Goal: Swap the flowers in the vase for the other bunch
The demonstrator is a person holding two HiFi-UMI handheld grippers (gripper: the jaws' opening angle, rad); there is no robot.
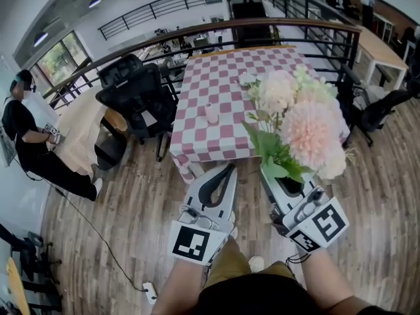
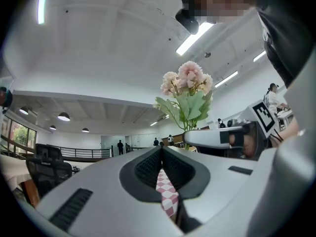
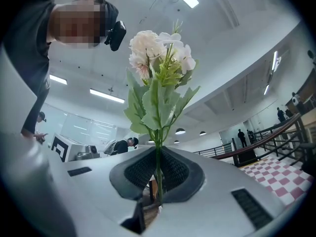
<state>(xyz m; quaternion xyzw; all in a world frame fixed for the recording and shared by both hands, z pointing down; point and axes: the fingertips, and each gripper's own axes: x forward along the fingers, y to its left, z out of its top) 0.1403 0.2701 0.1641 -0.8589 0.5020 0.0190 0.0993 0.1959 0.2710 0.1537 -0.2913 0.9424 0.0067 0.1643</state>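
Head view shows the right tongs (image 1: 270,179) closed on the stem of a flower bunch (image 1: 308,130), held off the bench (image 1: 223,77), on its near side. The left tongs (image 1: 226,172) are closed and empty. The vase (image 1: 211,113) on the bench looks empty, so filling it is probably still to do.

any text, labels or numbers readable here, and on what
No readable words, numbers or brands anywhere.
Left claw: its cube bears a black-and-white square pattern, not text.
Right claw: its cube likewise; the flower bunch it grips shows no text.
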